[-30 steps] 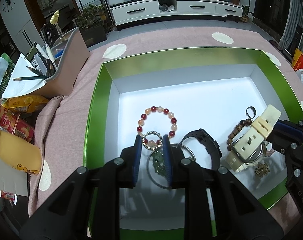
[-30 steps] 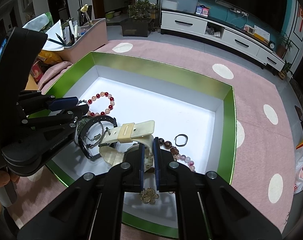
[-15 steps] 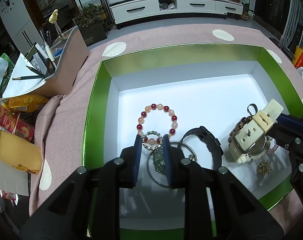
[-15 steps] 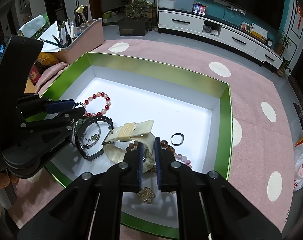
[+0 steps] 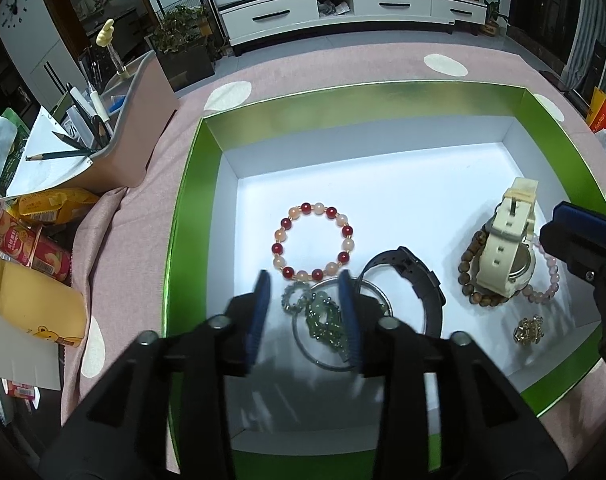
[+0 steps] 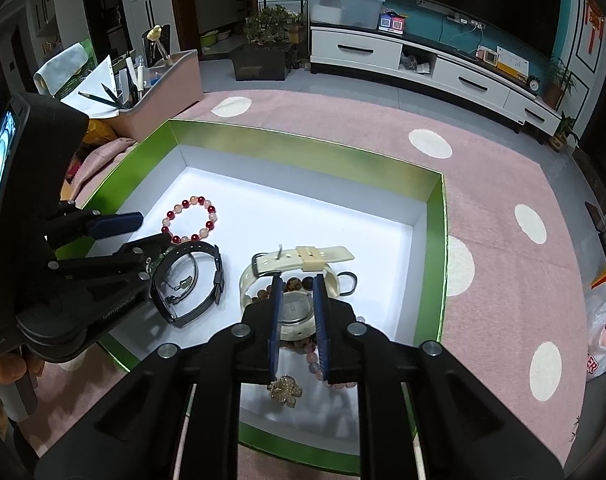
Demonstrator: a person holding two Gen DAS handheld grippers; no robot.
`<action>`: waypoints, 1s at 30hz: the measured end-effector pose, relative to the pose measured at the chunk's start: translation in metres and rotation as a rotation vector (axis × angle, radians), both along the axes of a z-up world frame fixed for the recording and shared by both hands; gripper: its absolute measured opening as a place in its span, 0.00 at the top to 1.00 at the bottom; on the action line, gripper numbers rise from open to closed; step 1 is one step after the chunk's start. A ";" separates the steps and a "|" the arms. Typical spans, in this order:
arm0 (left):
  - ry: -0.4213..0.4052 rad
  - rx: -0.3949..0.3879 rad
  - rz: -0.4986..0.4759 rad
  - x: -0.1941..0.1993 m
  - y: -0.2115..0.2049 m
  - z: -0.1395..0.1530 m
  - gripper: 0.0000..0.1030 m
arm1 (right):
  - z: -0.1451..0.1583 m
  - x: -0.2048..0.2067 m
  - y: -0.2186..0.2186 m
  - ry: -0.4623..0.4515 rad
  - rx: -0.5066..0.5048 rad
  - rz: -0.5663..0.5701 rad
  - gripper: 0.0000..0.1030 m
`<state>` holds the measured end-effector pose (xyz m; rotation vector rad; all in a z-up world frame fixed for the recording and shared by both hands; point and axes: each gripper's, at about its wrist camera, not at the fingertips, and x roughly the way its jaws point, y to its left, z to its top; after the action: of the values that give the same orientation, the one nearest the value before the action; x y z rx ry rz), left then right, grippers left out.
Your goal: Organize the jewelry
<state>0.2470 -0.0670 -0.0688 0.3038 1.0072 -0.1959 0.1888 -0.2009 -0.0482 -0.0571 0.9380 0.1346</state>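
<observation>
Jewelry lies in the white-floored green box (image 5: 191,184): a red-and-peach bead bracelet (image 5: 313,246) at centre, a black watch (image 5: 415,280), a cream watch (image 5: 507,252) at right. The left gripper (image 5: 303,304) has just been opening, its jaws released around a green pendant (image 5: 323,320). The right gripper (image 6: 297,312) has parted slightly, straddling the cream watch without clenching it.

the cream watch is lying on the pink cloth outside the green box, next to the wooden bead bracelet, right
Not quite. The cream watch lies inside the green box, on its white floor, next to the wooden bead bracelet. The left wrist view shows this.
</observation>
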 end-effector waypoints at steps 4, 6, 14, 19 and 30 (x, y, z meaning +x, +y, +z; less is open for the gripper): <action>-0.012 0.007 0.007 -0.003 0.001 0.004 0.55 | 0.004 -0.005 -0.002 -0.008 0.001 -0.004 0.86; -0.016 0.004 0.011 -0.004 0.001 0.007 0.51 | 0.006 -0.007 -0.003 -0.012 0.003 -0.009 0.86; -0.037 -0.004 0.024 -0.013 0.005 0.022 0.28 | 0.018 -0.016 -0.007 -0.032 0.003 -0.034 0.66; -0.052 -0.006 0.022 -0.020 0.008 0.035 0.21 | 0.028 -0.023 -0.013 -0.048 0.010 -0.079 0.36; -0.112 -0.011 0.028 -0.044 0.017 0.074 0.05 | 0.061 -0.043 -0.022 -0.061 0.035 -0.090 0.01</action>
<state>0.2026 -0.0502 0.0055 0.2877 0.8986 -0.1567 0.1459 -0.2225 0.0127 0.0133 0.8758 0.0657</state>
